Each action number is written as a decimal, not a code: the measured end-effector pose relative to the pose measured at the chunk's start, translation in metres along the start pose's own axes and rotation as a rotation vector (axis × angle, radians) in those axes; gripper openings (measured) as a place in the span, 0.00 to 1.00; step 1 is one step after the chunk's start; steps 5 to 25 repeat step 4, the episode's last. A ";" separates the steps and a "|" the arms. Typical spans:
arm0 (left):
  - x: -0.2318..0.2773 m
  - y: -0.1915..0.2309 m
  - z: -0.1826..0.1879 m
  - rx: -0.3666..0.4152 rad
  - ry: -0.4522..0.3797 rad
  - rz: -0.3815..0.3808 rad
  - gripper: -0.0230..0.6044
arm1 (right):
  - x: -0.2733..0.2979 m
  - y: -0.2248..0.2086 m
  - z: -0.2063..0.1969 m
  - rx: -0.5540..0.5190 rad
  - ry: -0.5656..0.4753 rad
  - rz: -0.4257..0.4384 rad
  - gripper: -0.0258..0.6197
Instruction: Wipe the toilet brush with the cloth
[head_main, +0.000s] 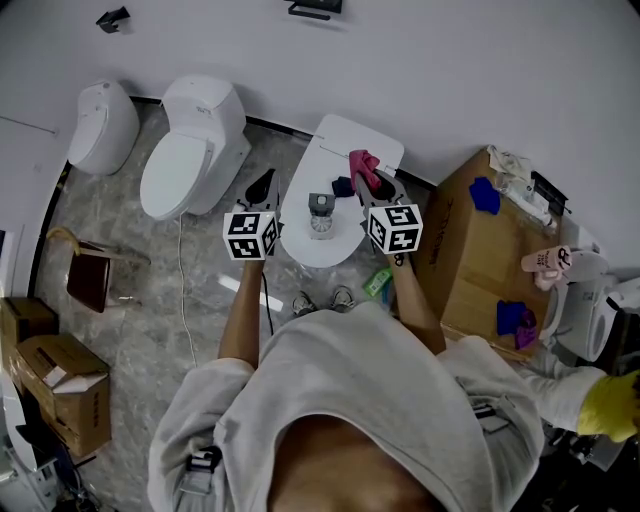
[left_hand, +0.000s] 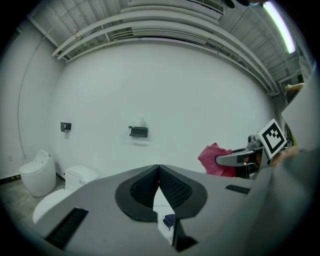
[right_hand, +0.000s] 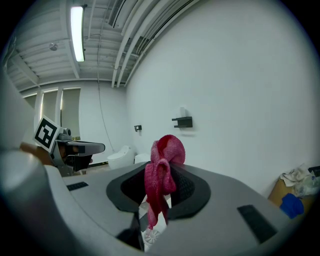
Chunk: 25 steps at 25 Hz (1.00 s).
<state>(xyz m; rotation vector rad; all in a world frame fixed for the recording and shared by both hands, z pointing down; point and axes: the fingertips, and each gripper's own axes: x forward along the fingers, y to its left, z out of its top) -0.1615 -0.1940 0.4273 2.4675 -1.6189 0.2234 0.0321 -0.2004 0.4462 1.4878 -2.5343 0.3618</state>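
Observation:
A grey toilet brush (head_main: 320, 214) stands upright on the closed lid of a white toilet (head_main: 300, 190) in the head view. A small dark blue cloth (head_main: 343, 186) (left_hand: 169, 220) lies on the lid beside it. My right gripper (head_main: 362, 168) (right_hand: 162, 167) hovers over the lid's right side, shut on a pink cloth (head_main: 363, 166) (right_hand: 162, 175) that hangs down between its jaws. My left gripper (head_main: 263, 182) (left_hand: 158, 169) is level with it over the lid's left side, its jaws shut with nothing between them. From the left gripper view I see the pink cloth (left_hand: 215, 159) off to the right.
Two more white toilets (head_main: 190, 150) (head_main: 100, 125) stand to the left by the wall. A cardboard box (head_main: 480, 250) with blue cloths (head_main: 485, 195) is at the right, and more boxes (head_main: 60, 385) at the lower left. A yellow-gloved hand (head_main: 610, 405) shows at the right edge.

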 end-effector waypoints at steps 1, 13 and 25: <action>0.001 0.000 0.000 0.000 0.001 0.000 0.07 | 0.001 -0.001 -0.001 0.000 0.001 0.000 0.20; 0.003 0.001 0.000 0.000 -0.001 0.000 0.07 | 0.003 -0.003 0.000 -0.001 0.002 0.001 0.20; 0.003 0.001 0.000 0.000 -0.001 0.000 0.07 | 0.003 -0.003 0.000 -0.001 0.002 0.001 0.20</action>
